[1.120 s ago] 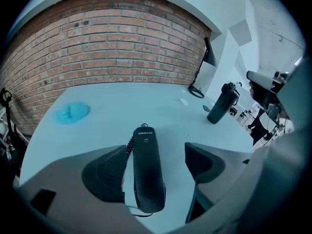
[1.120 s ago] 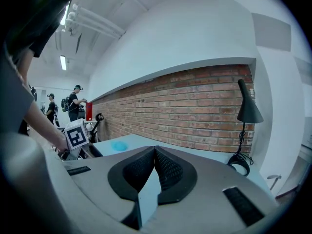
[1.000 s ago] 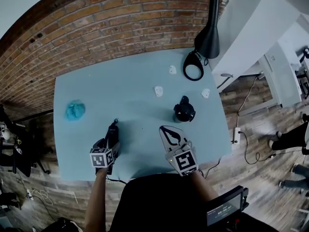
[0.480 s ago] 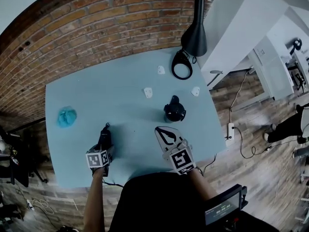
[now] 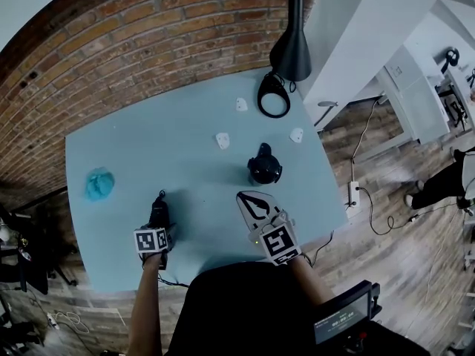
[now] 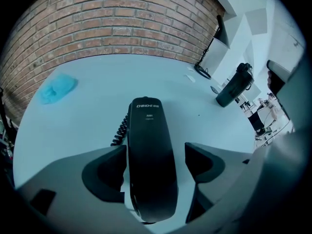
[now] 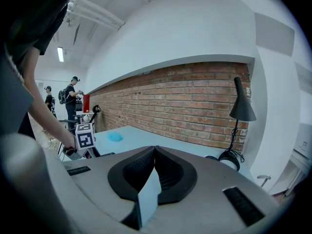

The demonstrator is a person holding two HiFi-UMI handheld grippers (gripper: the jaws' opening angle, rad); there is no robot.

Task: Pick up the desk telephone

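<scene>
Our left gripper [image 5: 157,208] is open around the phone [image 6: 148,155], which lies straight ahead between its jaws. Our right gripper [image 7: 154,155] is closed, empty.

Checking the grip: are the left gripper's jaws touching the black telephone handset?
Cannot tell. In the left gripper view the black telephone handset lies between the left gripper's parted jaws: a gap shows beside one, the other overlaps its edge.

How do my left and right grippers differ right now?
The left hand-held gripper has its jaws apart around the black handset; the right hand-held gripper has its jaws shut on nothing. The left looks down on the table; the right points level at the brick wall. Both carry a marker cube.
</scene>
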